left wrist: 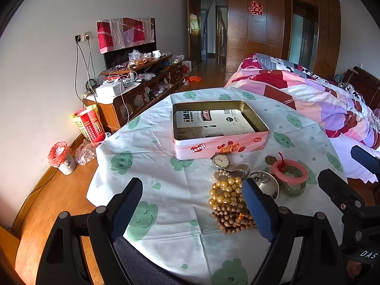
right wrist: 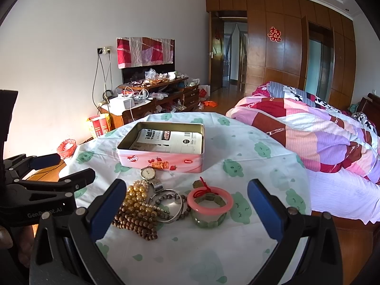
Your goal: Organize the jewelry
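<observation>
An open pink tin (left wrist: 220, 146) (right wrist: 163, 161) with paper inside stands on the table. In front of it lies a jewelry pile: a watch (left wrist: 221, 160) (right wrist: 148, 173), gold pearl beads (left wrist: 226, 193) (right wrist: 137, 196), wooden beads (left wrist: 231, 220) (right wrist: 135, 223), a silver bangle (left wrist: 267, 182) (right wrist: 169, 210), a pink bangle (left wrist: 289, 171) (right wrist: 210, 200) on a green bracelet (right wrist: 209, 220). My left gripper (left wrist: 192, 204) is open, near the pile's left side. My right gripper (right wrist: 187, 204) is open, above and astride the pile.
The table wears a white cloth with green prints (left wrist: 147, 156) (right wrist: 261, 166). A bed with a patchwork quilt (right wrist: 320, 133) is close on the right. A cluttered wooden cabinet (left wrist: 133, 95) and a small bin (left wrist: 61, 159) stand left by the wall.
</observation>
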The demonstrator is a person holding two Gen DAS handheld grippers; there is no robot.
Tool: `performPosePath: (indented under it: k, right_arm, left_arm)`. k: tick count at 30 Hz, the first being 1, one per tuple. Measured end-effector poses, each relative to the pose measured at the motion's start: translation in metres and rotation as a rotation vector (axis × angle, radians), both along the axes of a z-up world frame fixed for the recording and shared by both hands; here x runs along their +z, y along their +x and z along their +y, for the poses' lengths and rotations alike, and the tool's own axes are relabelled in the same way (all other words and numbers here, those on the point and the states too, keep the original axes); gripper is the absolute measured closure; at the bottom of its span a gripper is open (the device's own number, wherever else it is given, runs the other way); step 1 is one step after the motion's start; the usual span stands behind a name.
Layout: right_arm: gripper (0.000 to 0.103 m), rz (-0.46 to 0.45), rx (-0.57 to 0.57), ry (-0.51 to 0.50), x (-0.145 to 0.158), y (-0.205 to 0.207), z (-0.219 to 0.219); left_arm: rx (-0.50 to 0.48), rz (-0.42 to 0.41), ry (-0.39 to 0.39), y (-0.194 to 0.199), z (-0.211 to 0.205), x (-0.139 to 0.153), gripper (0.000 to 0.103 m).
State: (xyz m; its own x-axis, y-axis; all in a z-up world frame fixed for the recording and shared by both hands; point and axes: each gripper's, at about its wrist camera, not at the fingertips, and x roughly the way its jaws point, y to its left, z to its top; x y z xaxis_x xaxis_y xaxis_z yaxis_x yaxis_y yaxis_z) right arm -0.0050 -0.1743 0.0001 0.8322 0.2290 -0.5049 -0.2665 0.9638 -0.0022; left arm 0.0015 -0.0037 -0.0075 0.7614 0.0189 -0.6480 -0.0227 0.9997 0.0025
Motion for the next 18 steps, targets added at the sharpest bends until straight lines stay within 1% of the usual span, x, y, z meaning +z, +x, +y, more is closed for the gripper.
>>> performPosePath:
  k: [7,9,18]
  right_arm:
    - [0.000,0.005,-0.001,-0.001,0.0008,-0.0006,-0.0010]
    - [0.000,0.017,-0.005,0.001,-0.0044,0.0022,0.0010]
    - [0.000,0.047,-0.009,0.006,-0.0066,0.0057,-0.0006]
  left_arm:
    - [0.002,0.009,0.004,-0.0003,0.0003,-0.0021,0.017]
    - [0.002,0.007,0.004,-0.0008,0.0005,-0.0023,0.017]
    - [-0.002,0.015,0.013,0.0007,-0.0019,-0.0048,0.017]
